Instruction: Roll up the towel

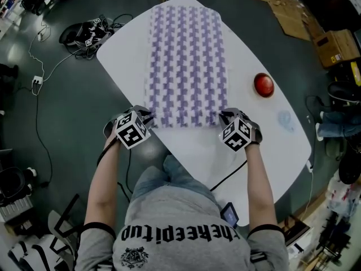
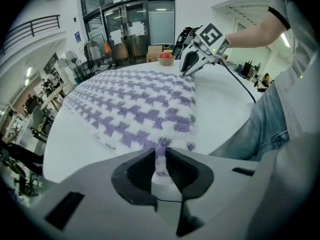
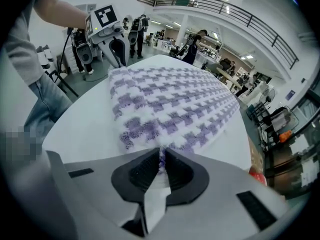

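In the head view, low and centre, the left gripper (image 1: 146,117) and right gripper (image 1: 224,117) sit at the near corners of the purple-and-white towel (image 1: 186,61). The towel lies flat on the white table (image 1: 271,134), stretching toward the top of the frame. Only the gripper views show the grip: each pair of jaws is nearly closed, pinching a towel corner. A red round object (image 1: 263,84) sits right of the towel.
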